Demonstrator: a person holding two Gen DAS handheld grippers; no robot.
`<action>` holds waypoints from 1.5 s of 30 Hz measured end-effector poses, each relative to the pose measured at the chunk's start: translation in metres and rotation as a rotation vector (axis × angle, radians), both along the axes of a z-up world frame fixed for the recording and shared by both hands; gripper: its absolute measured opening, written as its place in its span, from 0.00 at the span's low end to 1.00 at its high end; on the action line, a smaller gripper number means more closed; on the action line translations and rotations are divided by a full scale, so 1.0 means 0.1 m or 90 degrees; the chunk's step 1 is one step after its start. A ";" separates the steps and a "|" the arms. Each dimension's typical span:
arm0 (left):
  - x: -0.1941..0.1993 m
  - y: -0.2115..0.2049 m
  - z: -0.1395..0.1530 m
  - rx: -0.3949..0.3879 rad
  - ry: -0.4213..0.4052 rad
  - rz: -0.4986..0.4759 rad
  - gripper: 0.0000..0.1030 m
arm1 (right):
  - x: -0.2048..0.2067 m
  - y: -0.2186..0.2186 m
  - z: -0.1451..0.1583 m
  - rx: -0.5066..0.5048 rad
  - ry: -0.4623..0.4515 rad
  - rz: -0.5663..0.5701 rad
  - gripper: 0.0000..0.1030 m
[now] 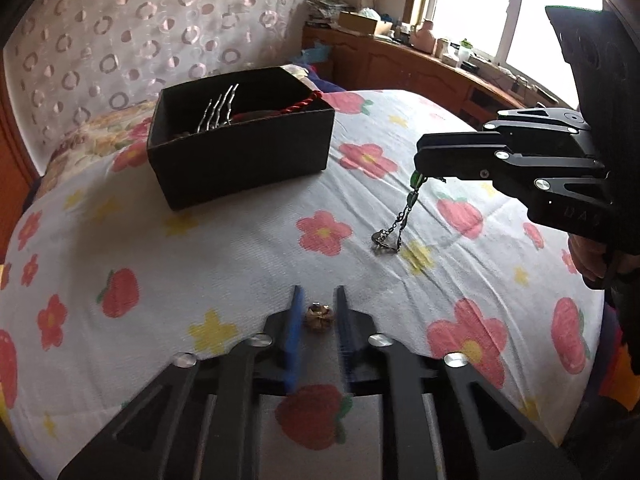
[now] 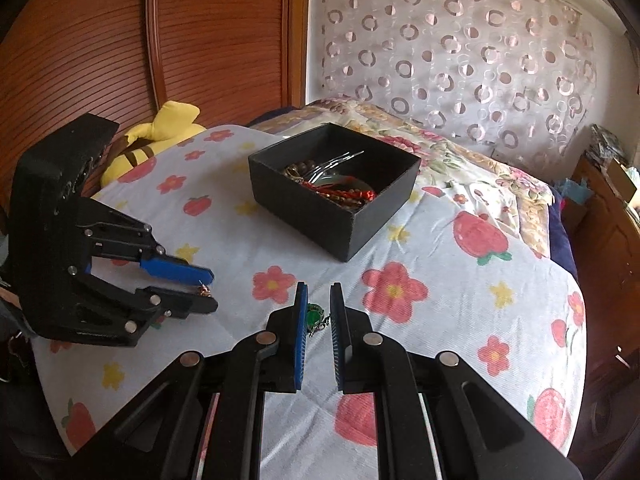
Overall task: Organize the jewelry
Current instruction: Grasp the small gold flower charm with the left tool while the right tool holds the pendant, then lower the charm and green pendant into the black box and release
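Observation:
A black open box (image 1: 240,148) stands on the flowered bedspread (image 1: 240,248); it holds a silver hair comb (image 1: 218,110), a red cord and beads (image 2: 340,194). My left gripper (image 1: 319,300) is open, its fingers on either side of a small golden ring (image 1: 319,317) lying on the bed. In the right wrist view the ring (image 2: 204,290) sits between the left gripper's tips (image 2: 206,290). My right gripper (image 2: 319,300) holds a green-stone chain piece (image 2: 314,316) against one pad. In the left wrist view the chain (image 1: 400,220) hangs from the right gripper (image 1: 420,164) down to the bed.
A yellow plush toy (image 2: 160,132) lies at the bed's far left by a wooden headboard (image 2: 200,40). A patterned pillow (image 2: 460,152) lies behind the box. A wooden dresser (image 1: 420,64) with clutter stands under the window.

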State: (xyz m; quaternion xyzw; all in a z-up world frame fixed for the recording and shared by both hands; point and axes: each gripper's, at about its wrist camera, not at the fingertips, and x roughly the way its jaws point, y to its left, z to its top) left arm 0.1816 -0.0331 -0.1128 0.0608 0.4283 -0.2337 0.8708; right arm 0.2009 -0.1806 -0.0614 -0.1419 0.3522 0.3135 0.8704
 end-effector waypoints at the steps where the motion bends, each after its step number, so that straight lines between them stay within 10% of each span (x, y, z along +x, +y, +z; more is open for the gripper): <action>1: 0.00 0.00 0.01 -0.002 -0.002 0.000 0.12 | 0.00 0.00 0.00 0.000 -0.001 0.000 0.12; 25: 0.68 0.33 0.70 -0.030 -0.107 0.079 0.12 | 0.56 0.32 0.86 0.029 -0.105 0.034 0.12; 45: 1.22 0.42 0.59 -0.031 -0.086 0.123 0.18 | 1.17 0.45 0.37 0.023 -0.029 -0.001 0.21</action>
